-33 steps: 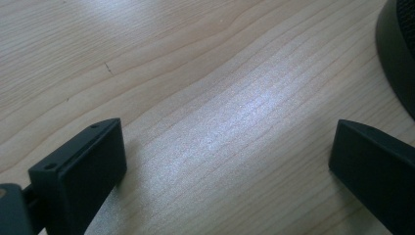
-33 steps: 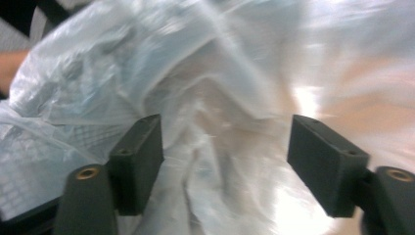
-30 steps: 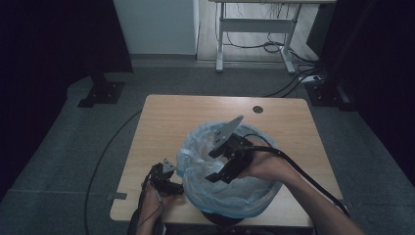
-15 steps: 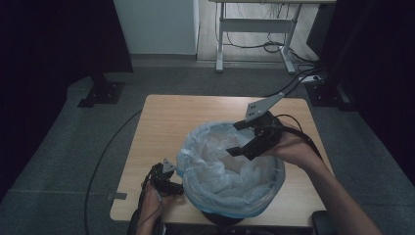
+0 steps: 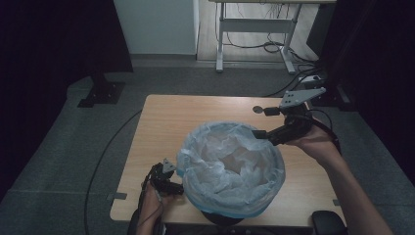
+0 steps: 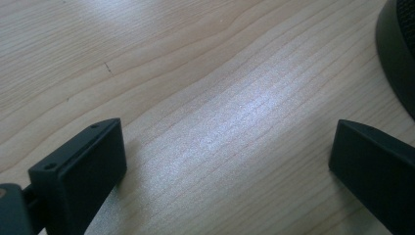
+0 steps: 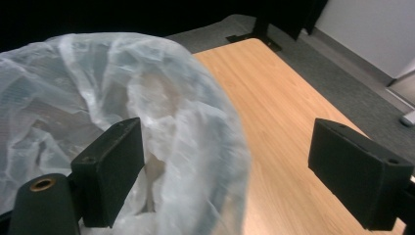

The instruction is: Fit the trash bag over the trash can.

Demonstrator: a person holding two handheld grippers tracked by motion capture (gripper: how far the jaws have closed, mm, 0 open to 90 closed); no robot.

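Observation:
A round bin lined with a thin, crinkled whitish-blue plastic bag [image 5: 230, 166] stands at the front middle of the wooden table [image 5: 195, 117]. My right gripper [image 5: 265, 123] is open at the bag's far right rim, held up by a hand. In the right gripper view the bag's rim [image 7: 205, 127] runs between the wide-open jaws [image 7: 225, 171], one jaw over the bag's inside and the other over bare table. My left gripper [image 5: 166, 180] rests low beside the bin's left side, open [image 6: 227, 161] over bare wood, with the dark bin base [image 6: 399, 54] at the edge.
A small dark round grommet [image 5: 258, 109] sits in the table top behind the bin. Beyond the table are grey carpet, a white desk frame [image 5: 254, 39] with cables, and a black stand foot [image 5: 100, 93] at the left.
My right gripper has lifted out from over the bag's inside and moved right and back to the rim. The left gripper has stayed where it was.

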